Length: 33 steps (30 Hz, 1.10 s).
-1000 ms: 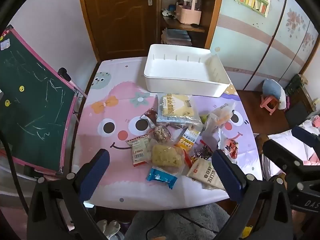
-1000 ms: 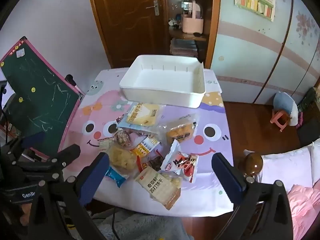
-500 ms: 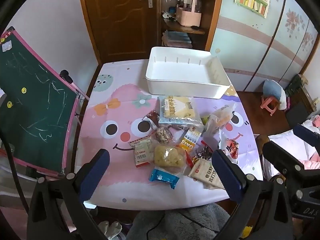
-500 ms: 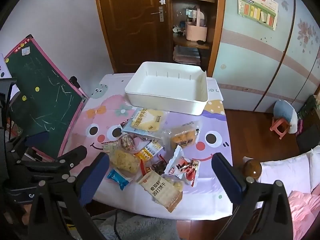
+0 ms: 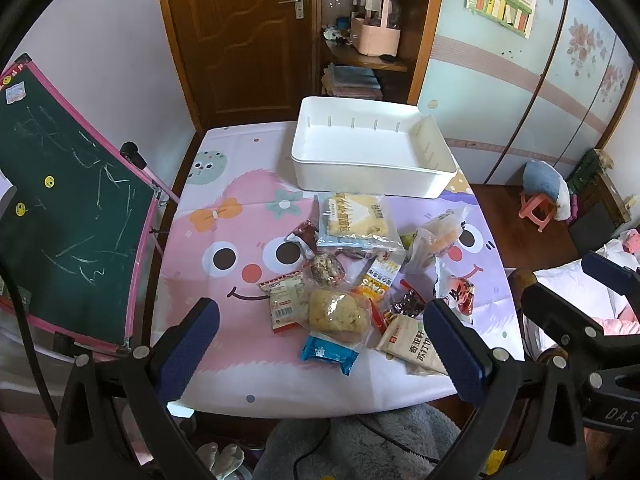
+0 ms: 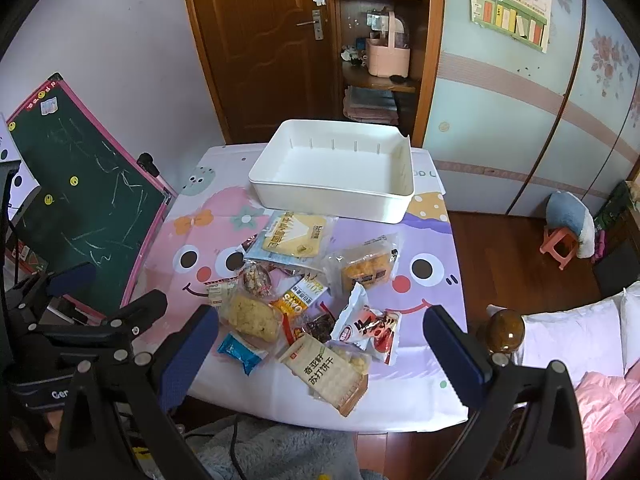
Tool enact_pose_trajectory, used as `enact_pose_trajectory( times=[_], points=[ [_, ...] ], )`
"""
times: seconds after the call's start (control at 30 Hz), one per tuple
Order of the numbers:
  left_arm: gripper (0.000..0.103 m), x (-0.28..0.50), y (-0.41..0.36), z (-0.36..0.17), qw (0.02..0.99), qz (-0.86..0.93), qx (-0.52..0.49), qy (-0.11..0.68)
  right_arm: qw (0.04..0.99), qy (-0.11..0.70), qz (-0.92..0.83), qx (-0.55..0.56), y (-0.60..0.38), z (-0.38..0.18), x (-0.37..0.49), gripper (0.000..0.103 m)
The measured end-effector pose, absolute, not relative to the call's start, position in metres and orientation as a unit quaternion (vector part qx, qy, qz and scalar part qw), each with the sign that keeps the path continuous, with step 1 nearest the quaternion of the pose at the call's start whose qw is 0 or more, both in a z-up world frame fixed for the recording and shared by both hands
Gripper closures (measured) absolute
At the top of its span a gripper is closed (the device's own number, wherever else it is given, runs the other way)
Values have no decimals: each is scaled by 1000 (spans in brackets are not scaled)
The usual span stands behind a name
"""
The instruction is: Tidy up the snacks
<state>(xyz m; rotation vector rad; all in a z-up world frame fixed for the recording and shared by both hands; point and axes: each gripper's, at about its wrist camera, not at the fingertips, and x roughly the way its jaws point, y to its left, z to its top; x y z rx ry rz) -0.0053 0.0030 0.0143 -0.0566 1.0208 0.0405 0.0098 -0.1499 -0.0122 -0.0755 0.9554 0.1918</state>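
Several snack packets lie in a heap on the near half of the table: a blue wrapper (image 5: 329, 353) (image 6: 239, 350), a clear bag of yellow puffs (image 5: 338, 312) (image 6: 253, 317), a cracker pack (image 5: 416, 349) (image 6: 325, 372) and a large yellow-and-blue bag (image 5: 357, 222) (image 6: 293, 235). An empty white bin (image 5: 370, 152) (image 6: 334, 168) stands at the far side. My left gripper (image 5: 320, 350) hangs open, high above the near edge. My right gripper (image 6: 320, 350) is open too, also high up. Neither holds anything.
The table wears a pink and purple cartoon cloth (image 5: 228, 216) (image 6: 432, 248). A green chalkboard (image 5: 68, 216) (image 6: 88, 204) leans at its left side. A bed (image 6: 588, 360) lies to the right, a wooden door (image 5: 236, 36) and shelf behind.
Both grippers have risen and drawn back from the table, so the bin and snack heap look smaller and farther away. Nothing on the table has moved.
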Motion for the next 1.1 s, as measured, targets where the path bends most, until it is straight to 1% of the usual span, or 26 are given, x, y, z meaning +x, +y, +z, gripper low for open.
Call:
enact_pose_trajectory(
  times=[0.63, 0.83, 0.9, 1.1],
  points=[
    [1, -7, 1, 23, 871, 29, -26, 490, 883, 459, 90, -26, -155, -9, 6, 1],
    [1, -5, 5, 18, 872, 17, -45, 487, 887, 451, 89, -28, -159, -3, 8, 1],
    [1, -4, 6, 23, 876, 8, -59, 478, 889, 449, 87, -27, -163, 0, 11, 1],
    [1, 0, 2, 33, 879, 12, -53, 474, 891, 445, 86, -25, -172, 8, 19, 1]
  ],
)
